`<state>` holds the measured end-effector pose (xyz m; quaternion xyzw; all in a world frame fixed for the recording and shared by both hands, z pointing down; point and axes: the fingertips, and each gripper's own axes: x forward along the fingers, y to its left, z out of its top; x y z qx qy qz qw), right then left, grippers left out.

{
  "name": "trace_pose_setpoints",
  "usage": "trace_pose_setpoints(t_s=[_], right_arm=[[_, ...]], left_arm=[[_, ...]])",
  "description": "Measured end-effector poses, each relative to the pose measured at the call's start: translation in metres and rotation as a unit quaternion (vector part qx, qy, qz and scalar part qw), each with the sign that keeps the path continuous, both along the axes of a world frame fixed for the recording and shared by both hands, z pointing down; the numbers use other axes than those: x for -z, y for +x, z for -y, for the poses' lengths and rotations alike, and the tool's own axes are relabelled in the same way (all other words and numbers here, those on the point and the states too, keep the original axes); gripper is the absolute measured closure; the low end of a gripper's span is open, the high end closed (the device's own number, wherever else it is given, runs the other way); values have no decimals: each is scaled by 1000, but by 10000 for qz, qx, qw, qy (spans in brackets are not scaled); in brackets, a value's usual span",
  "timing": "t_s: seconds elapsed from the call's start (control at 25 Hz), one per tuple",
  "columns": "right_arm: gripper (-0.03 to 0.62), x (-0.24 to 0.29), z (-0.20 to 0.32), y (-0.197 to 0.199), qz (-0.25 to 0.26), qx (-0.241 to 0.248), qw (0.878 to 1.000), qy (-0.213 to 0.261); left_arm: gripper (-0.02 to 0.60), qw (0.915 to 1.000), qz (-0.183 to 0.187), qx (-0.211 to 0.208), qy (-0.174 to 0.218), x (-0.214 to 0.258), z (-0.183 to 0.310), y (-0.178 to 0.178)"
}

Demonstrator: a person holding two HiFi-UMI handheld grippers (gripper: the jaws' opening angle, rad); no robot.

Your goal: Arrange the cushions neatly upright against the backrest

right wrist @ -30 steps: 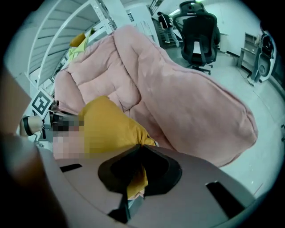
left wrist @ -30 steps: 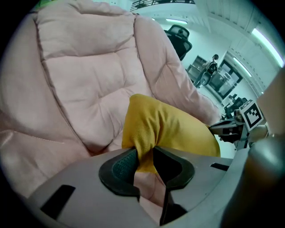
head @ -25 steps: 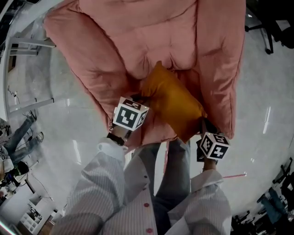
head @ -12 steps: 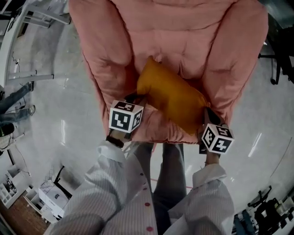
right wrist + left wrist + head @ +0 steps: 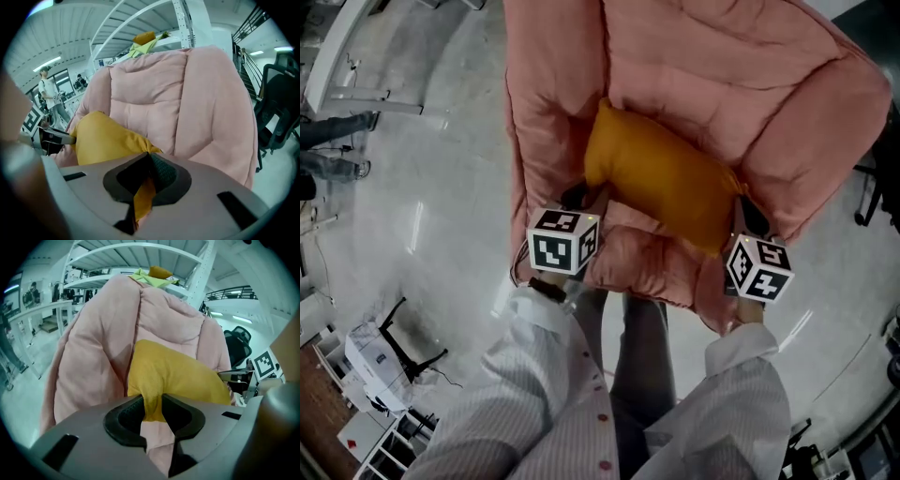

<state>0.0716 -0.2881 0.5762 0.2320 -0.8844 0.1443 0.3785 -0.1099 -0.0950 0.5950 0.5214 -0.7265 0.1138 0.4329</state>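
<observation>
A mustard-yellow cushion (image 5: 661, 178) lies across the seat of a padded pink armchair (image 5: 712, 66), held between both grippers. My left gripper (image 5: 581, 197) is shut on the cushion's left corner (image 5: 151, 399), the fabric pinched between its jaws. My right gripper (image 5: 745, 217) is shut on the cushion's right corner (image 5: 143, 194). In the left gripper view the cushion (image 5: 173, 373) rises in front of the pink backrest (image 5: 168, 319). The right gripper view shows the cushion (image 5: 105, 138) low against the seat, the backrest (image 5: 150, 98) behind it.
The armchair stands on a glossy grey floor (image 5: 422, 216). White shelving (image 5: 140, 254) with a yellow-green item on it stands behind the chair. A black office chair (image 5: 279, 108) is off to the right. A person (image 5: 49, 96) stands far at the left.
The head view has swung, so the armchair now leans to the upper right. Both grippers keep hold of the cushion's corners, and the cushion sits a little higher on the seat.
</observation>
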Motion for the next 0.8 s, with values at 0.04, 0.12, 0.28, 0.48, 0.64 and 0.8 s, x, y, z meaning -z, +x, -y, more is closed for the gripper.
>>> trace_pose_setpoints(t_s=[0.04,0.12,0.28,0.48,0.64,0.8], right_arm=[[571,1,4,-6,7,78,9999,67],[571,1,13,-20,23,210,9996,198],[571,-9,26,-45,116,399,9983,406],[571,-16,42,-55,81,528,9966,633],[571,-31,55,-60,50,616,9954,729],[571,-43,55,-60,-2,698,9945,776]], left_arm=[[465,9999,15,97,58,0,0,-2],[465,9995,38,262,150,-2,2,-7],[465,9977,106,621,252,-14,3,-18],[463,9953,139,886,377,-25,10,-15],[459,9951,224,861,440,-40,19,-14],[454,9950,132,917,373,-57,17,-11]])
